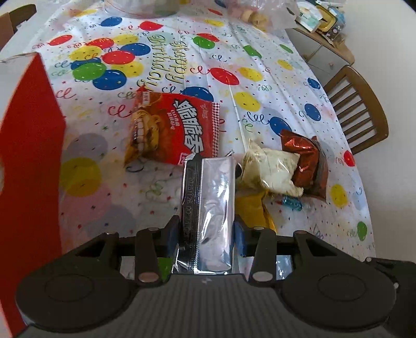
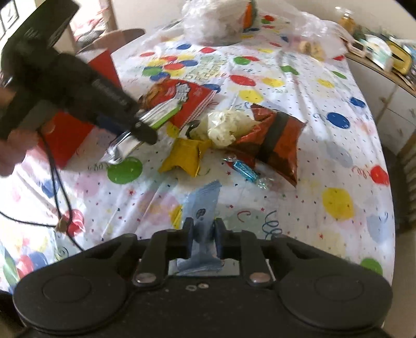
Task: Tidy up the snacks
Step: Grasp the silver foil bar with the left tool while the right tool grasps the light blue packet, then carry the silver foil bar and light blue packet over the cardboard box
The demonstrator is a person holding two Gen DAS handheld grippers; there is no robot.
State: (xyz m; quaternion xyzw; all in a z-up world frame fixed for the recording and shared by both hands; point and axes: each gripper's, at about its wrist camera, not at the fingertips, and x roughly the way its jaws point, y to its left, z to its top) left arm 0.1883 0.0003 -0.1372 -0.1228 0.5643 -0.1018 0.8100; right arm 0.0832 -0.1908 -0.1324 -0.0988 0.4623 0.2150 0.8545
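Holding one snack apiece: left tongs (image 1: 206,234) clamped on a silver foil packet (image 1: 208,208), lifted above the worktop (image 2: 299,208); right tongs (image 2: 203,234) pinched shut on a pale blue wrapper (image 2: 204,202), low over the cloth. Probably mid-sort, with both pieces likely bound for the red box (image 1: 31,145) standing at the left edge. Cannot tell whether anything already lies inside, its interior hidden.

Still loose on the worktop: a big red chip bag (image 1: 171,127) near the box, and just beside it a cluster touching one another, namely a clear bag of pale snacks (image 1: 270,169), a dark red foil bag (image 1: 304,161), a crumpled yellow wrapper (image 2: 184,156) and a small blue candy (image 2: 243,169). Plenty left, then.

Covering the worktop, a white birthday cloth (image 1: 260,65) printed with bright balloons and confetti, creased in places. Further back, crinkled clear plastic bags (image 2: 213,23). Beyond the edge, a wooden chair (image 1: 361,109) and a cluttered side cabinet (image 1: 322,49). Daylit, ordinary household room.
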